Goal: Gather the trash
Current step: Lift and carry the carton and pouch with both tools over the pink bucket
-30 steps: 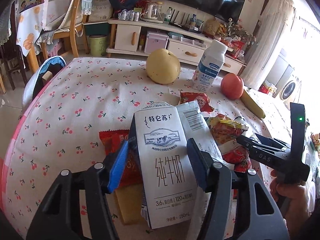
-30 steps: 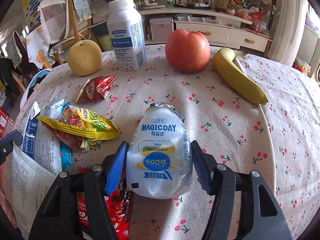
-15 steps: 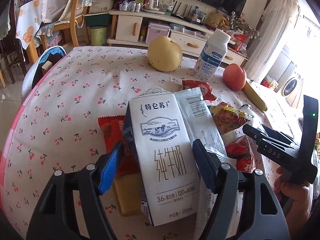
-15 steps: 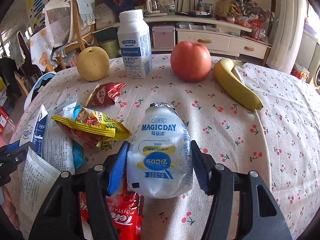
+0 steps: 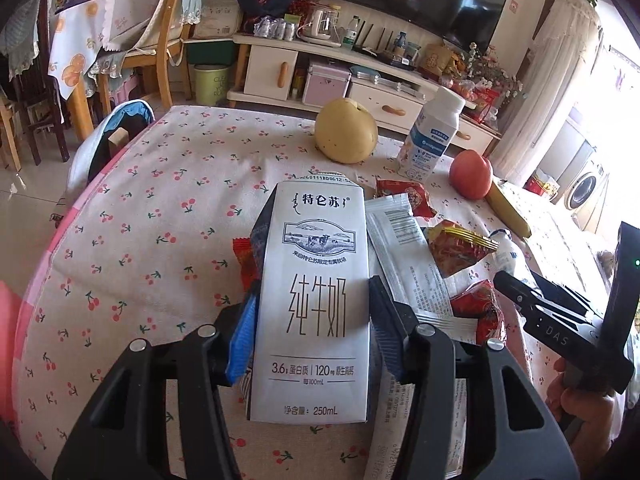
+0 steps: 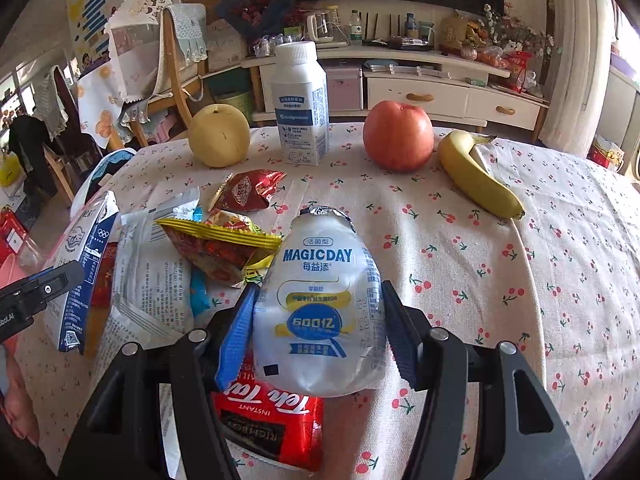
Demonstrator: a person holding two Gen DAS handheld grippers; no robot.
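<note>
left claw (image 5: 312,332): jaws closing on the milk carton (image 5: 316,300), pads against both its sides, carton upright between them
right claw (image 6: 318,328): clamped on the MAGICDAY pouch (image 6: 324,312), foil top pointing away from me
carton spot: above the wrapper pile, near my edge of the table (image 5: 160,208)
pouch spot: over a red Teh Tarik sachet (image 6: 272,424), just right of the pile
pile: white wrapper (image 6: 156,280), yellow-red snack bag (image 6: 224,248), red foil packet (image 6: 250,192)
far side: pear (image 6: 218,136), white bottle (image 6: 300,104), apple (image 6: 398,136), banana (image 6: 476,176), all apart from the trash
</note>
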